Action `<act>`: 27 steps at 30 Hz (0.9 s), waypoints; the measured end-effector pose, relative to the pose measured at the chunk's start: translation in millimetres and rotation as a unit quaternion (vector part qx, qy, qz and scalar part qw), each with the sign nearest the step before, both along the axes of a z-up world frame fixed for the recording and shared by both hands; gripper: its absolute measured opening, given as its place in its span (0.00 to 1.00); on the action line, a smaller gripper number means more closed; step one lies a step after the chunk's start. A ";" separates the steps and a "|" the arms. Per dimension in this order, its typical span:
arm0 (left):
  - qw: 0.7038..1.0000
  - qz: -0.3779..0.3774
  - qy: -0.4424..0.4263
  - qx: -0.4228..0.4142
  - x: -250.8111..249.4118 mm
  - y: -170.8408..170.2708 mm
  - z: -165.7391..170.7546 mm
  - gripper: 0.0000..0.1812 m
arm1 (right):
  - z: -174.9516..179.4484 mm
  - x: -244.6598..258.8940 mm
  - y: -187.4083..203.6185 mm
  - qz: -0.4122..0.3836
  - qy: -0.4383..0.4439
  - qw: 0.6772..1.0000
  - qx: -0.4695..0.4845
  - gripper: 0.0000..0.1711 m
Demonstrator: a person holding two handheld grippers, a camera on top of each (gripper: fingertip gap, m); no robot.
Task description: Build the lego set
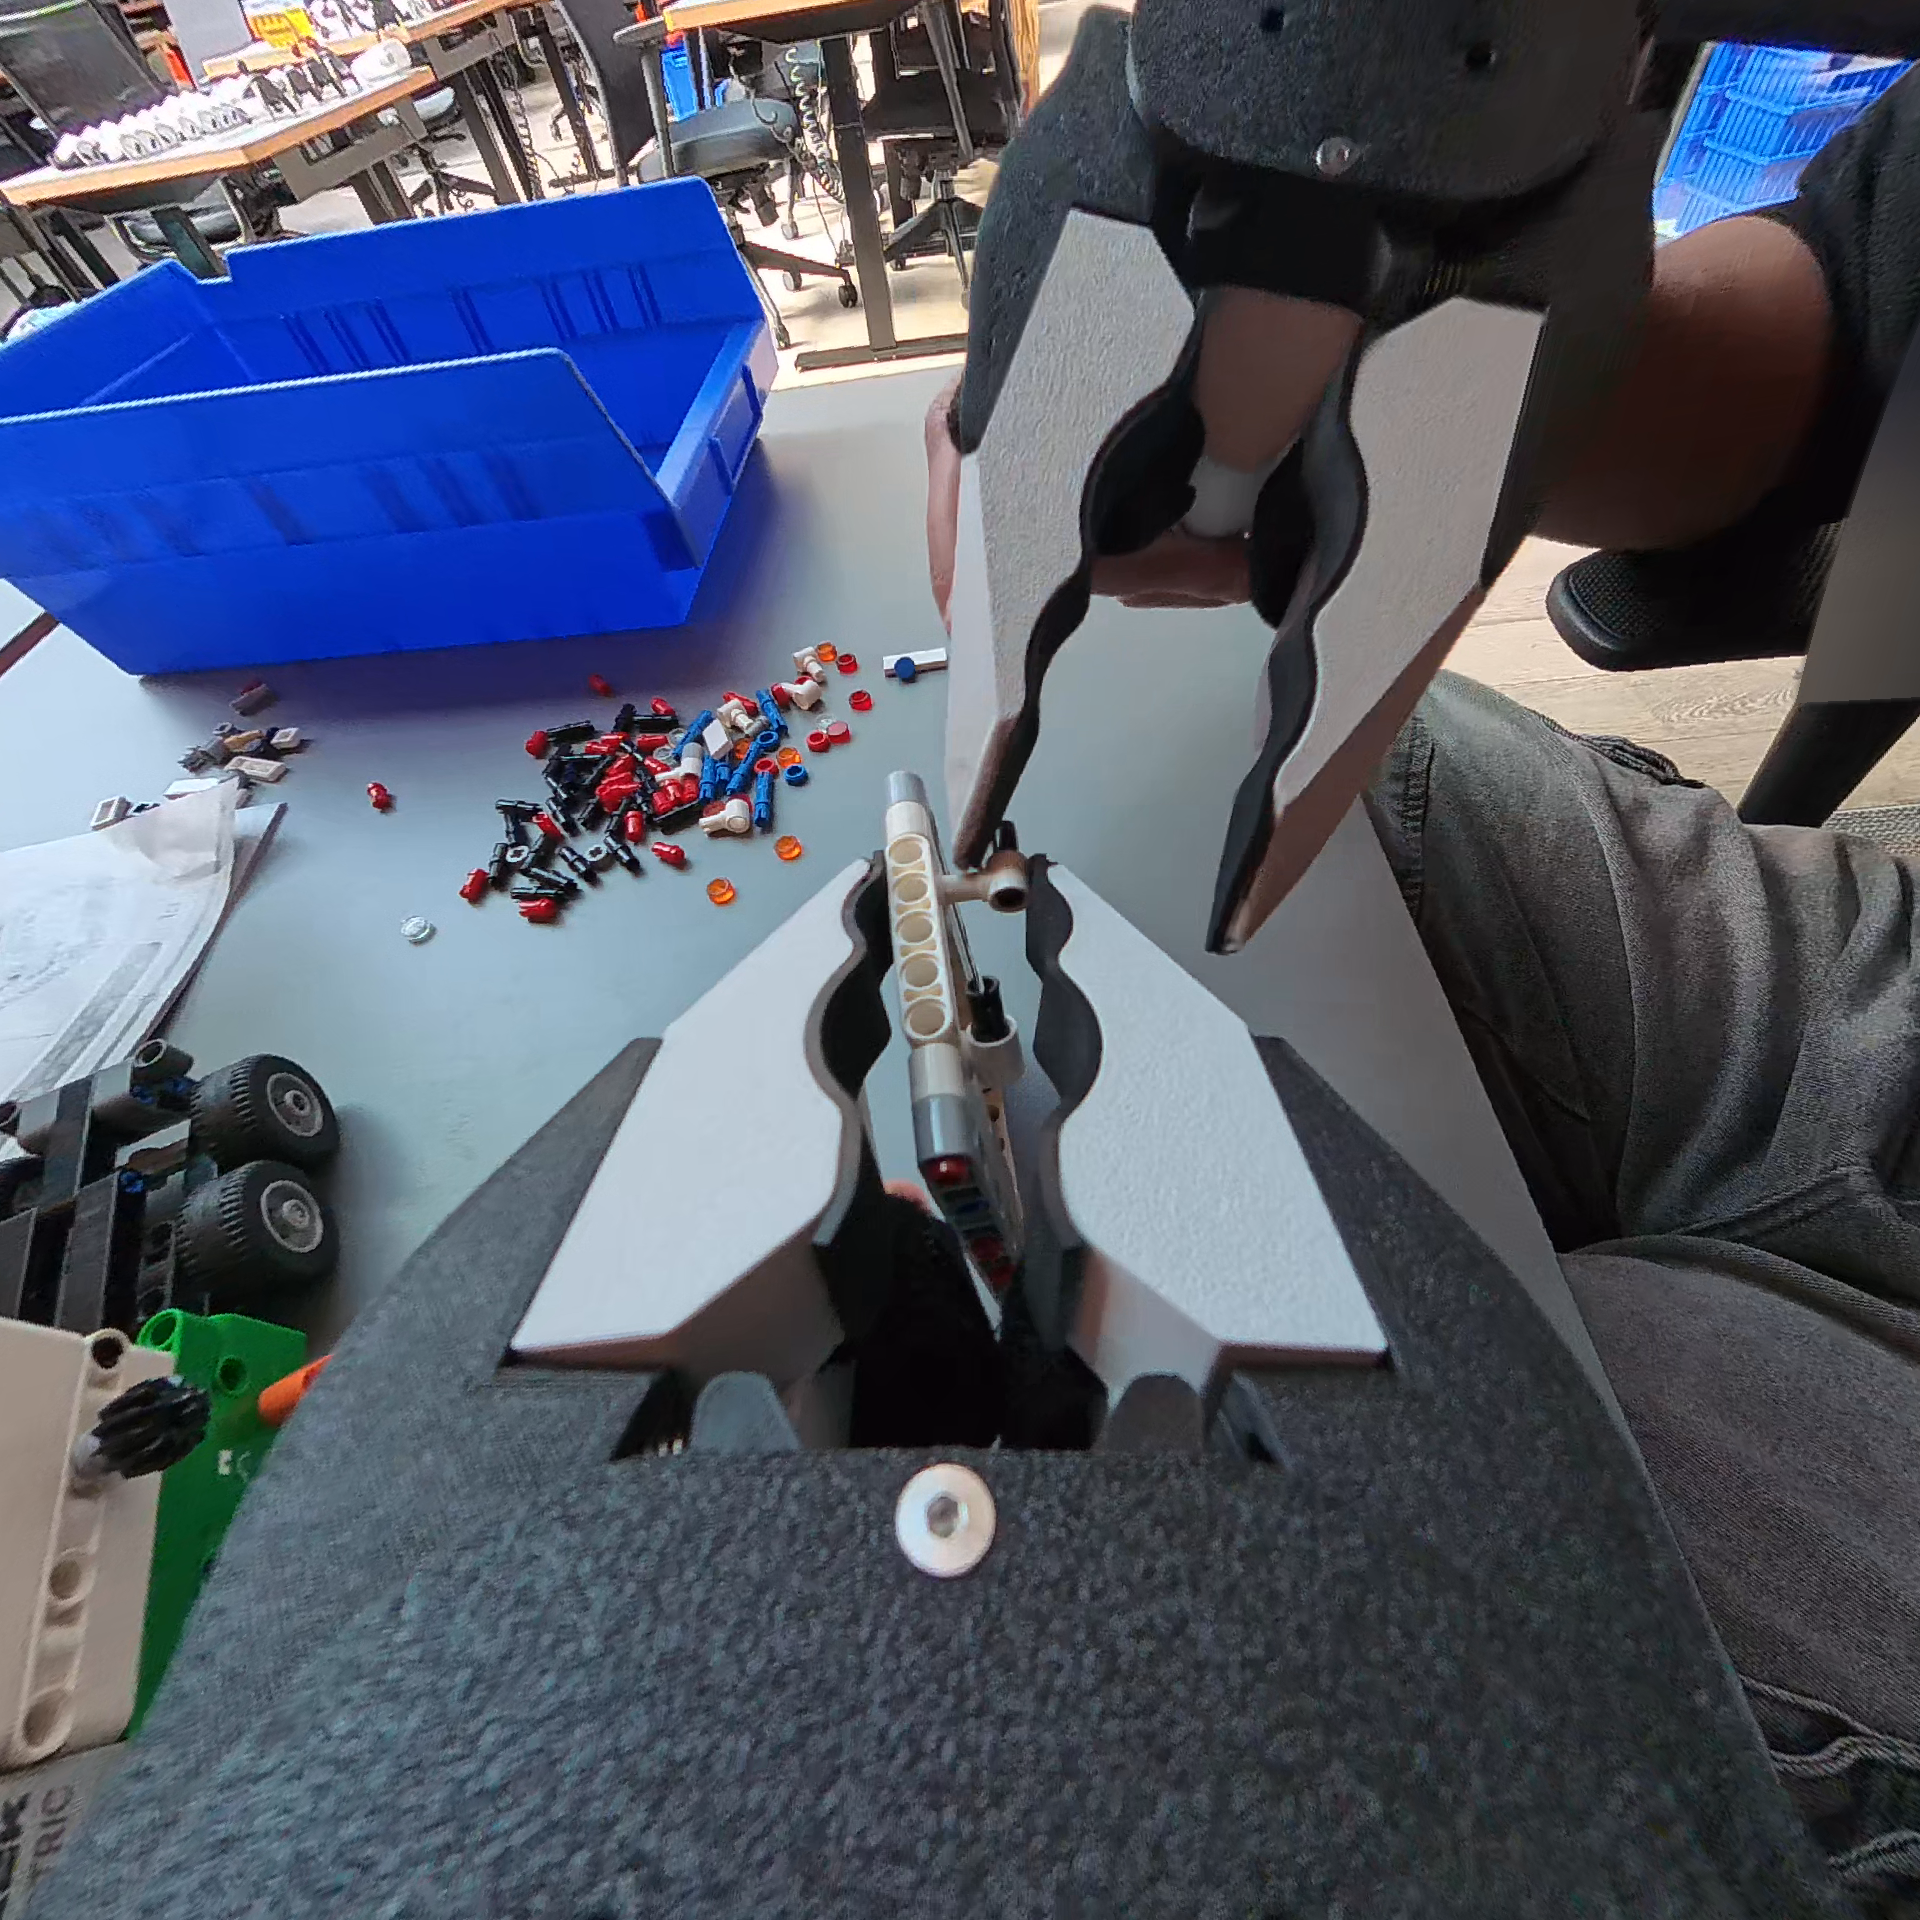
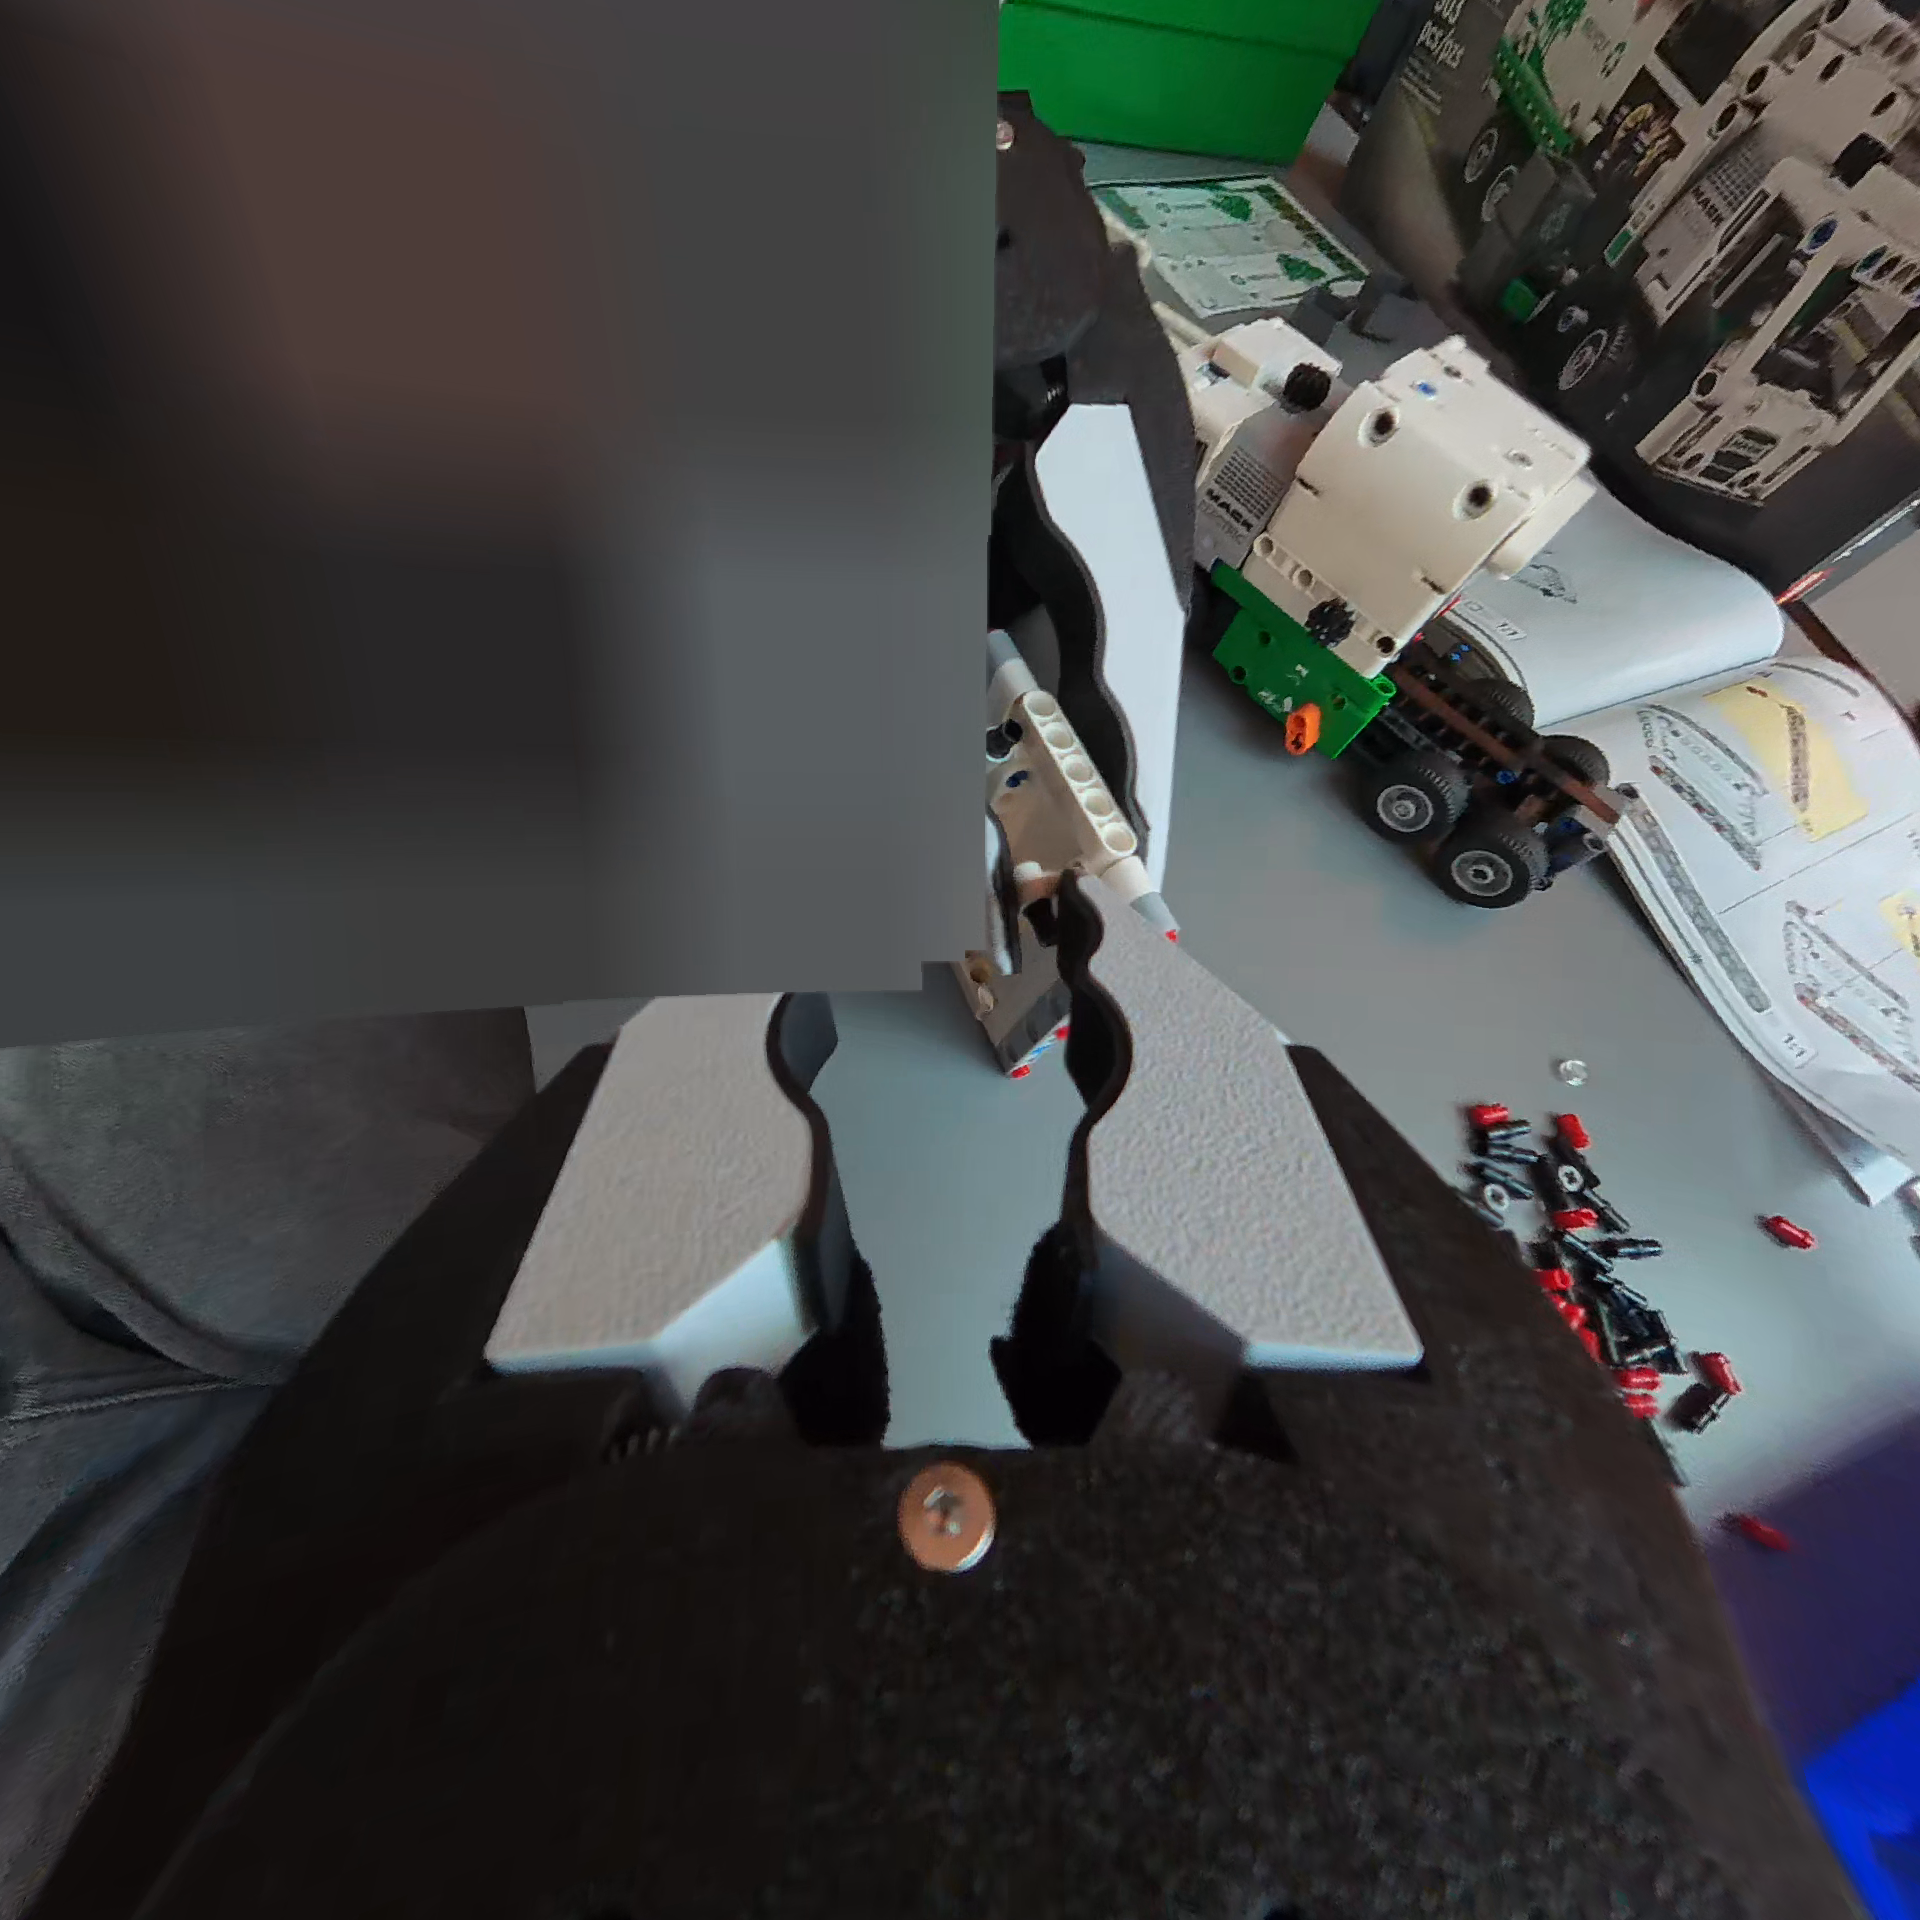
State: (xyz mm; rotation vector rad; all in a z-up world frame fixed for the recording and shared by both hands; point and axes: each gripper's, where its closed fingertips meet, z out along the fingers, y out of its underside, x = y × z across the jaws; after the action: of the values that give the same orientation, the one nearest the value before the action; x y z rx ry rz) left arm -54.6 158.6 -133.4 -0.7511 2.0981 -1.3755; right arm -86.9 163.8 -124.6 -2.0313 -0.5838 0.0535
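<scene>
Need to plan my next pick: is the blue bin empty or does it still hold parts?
Cannot tell fully. The visible inside of the blue bin looks bare, but its near wall hides the floor.

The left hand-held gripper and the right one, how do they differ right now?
The left hand-held gripper is shut on the white beam assembly; the right hand-held gripper is open and grips nothing. The left points away from the person over the table; the right reaches down from above, one fingertip at a tan connector on that assembly. Both have white fingers with wavy black pads.
</scene>
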 end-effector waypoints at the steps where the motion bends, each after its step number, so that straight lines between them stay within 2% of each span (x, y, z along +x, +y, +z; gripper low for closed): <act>1: 1.000 0.000 0.001 -0.002 0.1 0.4 0.0 0.12 | 0.0 1.0 1.2 -0.002 -0.007 1.000 0.006 0.22; 9: 1.000 0.003 0.004 -0.010 1.1 0.2 0.0 0.12 | -1.9 10.4 5.9 -0.023 -0.058 0.997 0.034 0.16; 27: 1.000 0.005 0.004 -0.013 2.1 0.8 -0.1 0.12 | -2.7 11.6 7.1 -0.033 -0.093 0.995 0.035 0.15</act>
State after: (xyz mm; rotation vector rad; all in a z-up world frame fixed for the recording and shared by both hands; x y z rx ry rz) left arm -52.5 159.3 -133.5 -0.7777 2.0850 -1.3989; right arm -75.3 171.0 -127.4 -1.9992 -0.6251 -0.1948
